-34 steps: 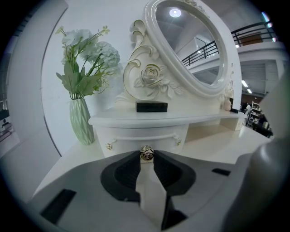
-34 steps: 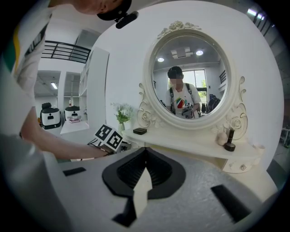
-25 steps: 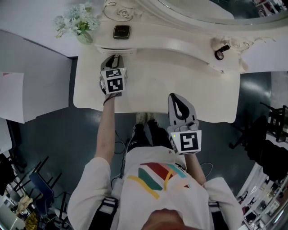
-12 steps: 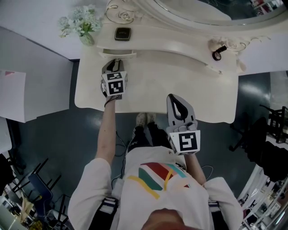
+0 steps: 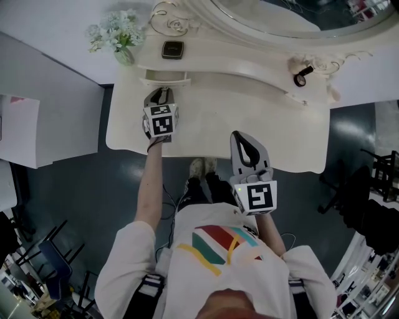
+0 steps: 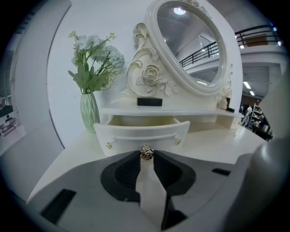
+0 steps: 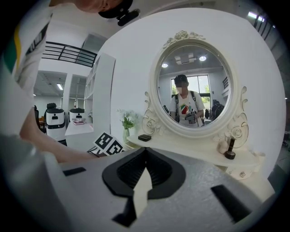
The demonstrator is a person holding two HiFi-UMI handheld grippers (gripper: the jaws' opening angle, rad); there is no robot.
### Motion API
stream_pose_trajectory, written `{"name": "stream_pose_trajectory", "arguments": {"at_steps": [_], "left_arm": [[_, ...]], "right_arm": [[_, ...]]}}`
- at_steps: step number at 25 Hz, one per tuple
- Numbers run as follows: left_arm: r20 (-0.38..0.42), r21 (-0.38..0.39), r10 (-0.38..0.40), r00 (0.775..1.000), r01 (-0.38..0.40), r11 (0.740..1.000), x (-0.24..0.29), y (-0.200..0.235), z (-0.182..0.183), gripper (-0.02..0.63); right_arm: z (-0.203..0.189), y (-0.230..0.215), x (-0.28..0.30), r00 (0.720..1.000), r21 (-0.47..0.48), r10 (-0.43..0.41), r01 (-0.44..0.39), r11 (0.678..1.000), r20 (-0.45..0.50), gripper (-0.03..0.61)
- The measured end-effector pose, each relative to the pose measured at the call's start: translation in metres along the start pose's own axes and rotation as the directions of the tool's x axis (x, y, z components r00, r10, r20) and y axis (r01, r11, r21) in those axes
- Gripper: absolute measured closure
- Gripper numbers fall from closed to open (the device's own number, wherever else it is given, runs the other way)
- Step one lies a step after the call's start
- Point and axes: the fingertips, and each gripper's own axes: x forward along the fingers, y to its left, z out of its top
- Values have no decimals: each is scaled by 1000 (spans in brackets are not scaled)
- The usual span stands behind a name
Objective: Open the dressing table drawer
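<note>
The cream dressing table (image 5: 249,118) has a small left drawer (image 5: 165,77) that stands partly pulled out from under its upper shelf. In the left gripper view the curved drawer front (image 6: 140,133) shows a hollow behind it, and its gold rose knob (image 6: 146,152) sits pinched between the jaw tips. My left gripper (image 5: 160,93) is shut on that knob (image 6: 146,156). My right gripper (image 5: 244,138) hovers over the table's front edge, well apart from the drawer. Its jaws are shut with nothing between them (image 7: 146,149).
A green vase of pale flowers (image 5: 121,37) stands at the shelf's left end, beside a small black box (image 5: 172,49). An oval mirror (image 5: 293,12) rises behind them. A dark bottle (image 5: 302,75) stands at the right. A grey partition (image 5: 43,106) borders the table's left side.
The left drawer stands a little further out from the shelf than a second ago, with the left gripper still on its knob. The right gripper has stayed where it was.
</note>
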Motion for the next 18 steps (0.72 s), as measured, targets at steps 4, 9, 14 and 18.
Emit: {"name": "stream_pose_trajectory", "arguments": {"at_steps": [4,9,14,18], "left_arm": [[-2,4,0,1000,0,1000,-2,-1,0,526],[5,13,-4,1000,4,1000,-8,-1,2,526],[-20,-6,-15,1000,14,1000,-12,-4,-7,526],[-20,-9,-5,1000,5,1000,-16,-2,-8,526]], "right_arm": [[4,-1,0,1000,-11,4,-4,1000,10,578],[5,-1,1,1000,-4,3,-3,1000,16,578],[12,1,2,1000,-12,0,0,1000,8,578],[12,4,1,1000,2,9,-9,1000,23,578]]}}
